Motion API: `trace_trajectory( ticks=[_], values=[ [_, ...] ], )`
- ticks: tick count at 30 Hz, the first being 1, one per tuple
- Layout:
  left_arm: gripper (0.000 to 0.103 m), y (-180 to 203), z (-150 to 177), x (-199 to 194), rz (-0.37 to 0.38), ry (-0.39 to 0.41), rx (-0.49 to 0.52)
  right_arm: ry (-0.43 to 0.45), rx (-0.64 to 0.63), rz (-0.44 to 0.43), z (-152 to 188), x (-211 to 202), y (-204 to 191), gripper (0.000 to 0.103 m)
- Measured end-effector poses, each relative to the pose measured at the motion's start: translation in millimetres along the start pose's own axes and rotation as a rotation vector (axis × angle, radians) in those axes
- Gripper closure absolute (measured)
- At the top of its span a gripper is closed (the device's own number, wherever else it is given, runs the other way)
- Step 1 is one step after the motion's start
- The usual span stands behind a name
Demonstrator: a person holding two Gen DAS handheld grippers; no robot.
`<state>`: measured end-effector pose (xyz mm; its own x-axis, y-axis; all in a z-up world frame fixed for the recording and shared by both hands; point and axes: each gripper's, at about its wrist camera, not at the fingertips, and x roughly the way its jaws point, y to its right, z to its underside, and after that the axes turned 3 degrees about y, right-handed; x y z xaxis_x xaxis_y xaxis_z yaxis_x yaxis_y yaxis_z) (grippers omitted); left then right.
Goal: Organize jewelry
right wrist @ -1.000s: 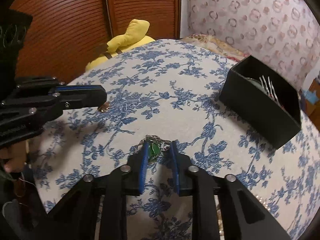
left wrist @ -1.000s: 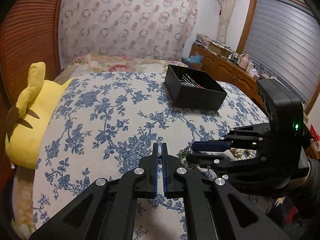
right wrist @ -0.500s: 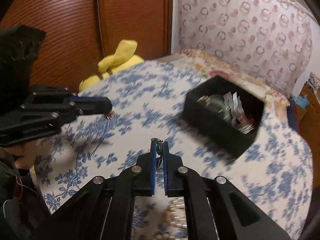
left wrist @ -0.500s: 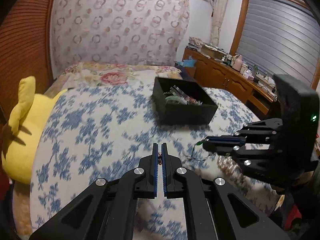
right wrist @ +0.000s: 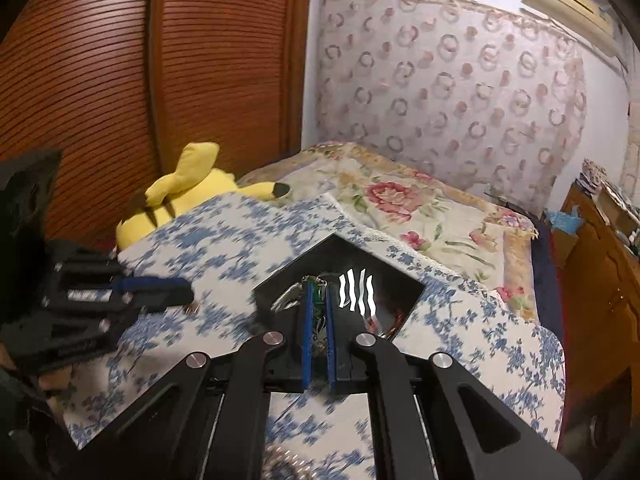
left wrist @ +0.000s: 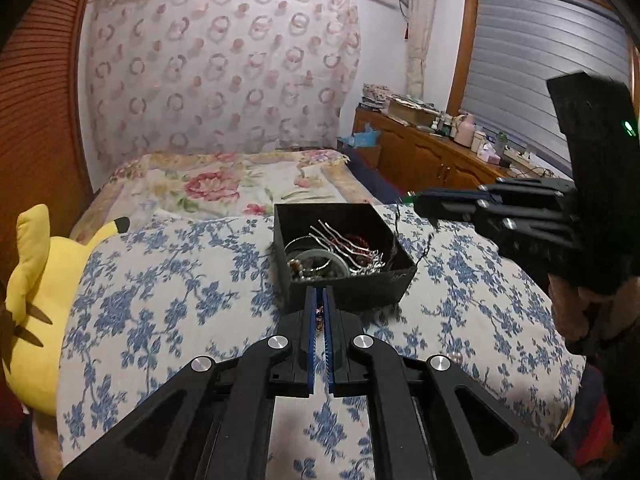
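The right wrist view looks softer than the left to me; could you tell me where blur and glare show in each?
Right wrist view: motion blur smears the bedspread and left gripper; the hairpin in the box is blown out to pure white. Left wrist view: mostly sharp, the box's contents readable, with slight blur on the right gripper. Both bend straight lines at the edges.

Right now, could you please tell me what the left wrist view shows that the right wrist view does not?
Only the left wrist view shows the window blinds and the chain trailing from the right gripper over the box edge. Only the right wrist view shows the green pendant pinched in that gripper. Both show the black box, the yellow plush and the floral cloth.
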<state>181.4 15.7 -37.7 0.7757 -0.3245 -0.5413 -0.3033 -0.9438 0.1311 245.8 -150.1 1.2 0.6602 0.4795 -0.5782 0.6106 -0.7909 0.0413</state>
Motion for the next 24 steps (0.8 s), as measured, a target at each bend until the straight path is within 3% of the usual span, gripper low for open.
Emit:
trace_trajectory(
  ticks=[8,13,14,16,18,20,23,24],
  values=[
    [0.100,2,-19,23,-0.004,-0.002,0.017,-0.026,0.014,0.044,-8,29,23,0.096],
    [0.100,0,-32,44,-0.006,-0.019,0.017,-0.092,0.071,0.034,1,52,34,0.094],
    [0.100,-1,-34,48,-0.001,-0.023,0.014,-0.103,0.075,0.029,4,55,35,0.092],
    [0.100,-1,-38,57,0.008,-0.030,0.005,-0.114,0.081,0.027,12,57,35,0.071],
    [0.100,-2,-42,67,0.011,-0.040,0.000,-0.107,0.097,0.018,17,53,37,0.060],
    [0.100,-2,-45,75,0.003,-0.044,-0.006,-0.098,0.106,0.022,22,45,39,0.060],
    [0.081,0,-46,79,-0.004,-0.052,-0.012,-0.077,0.118,0.007,31,24,39,0.060],
    [0.068,1,-46,78,0.000,-0.044,-0.011,-0.072,0.112,0.004,38,13,37,0.060]
  ],
)
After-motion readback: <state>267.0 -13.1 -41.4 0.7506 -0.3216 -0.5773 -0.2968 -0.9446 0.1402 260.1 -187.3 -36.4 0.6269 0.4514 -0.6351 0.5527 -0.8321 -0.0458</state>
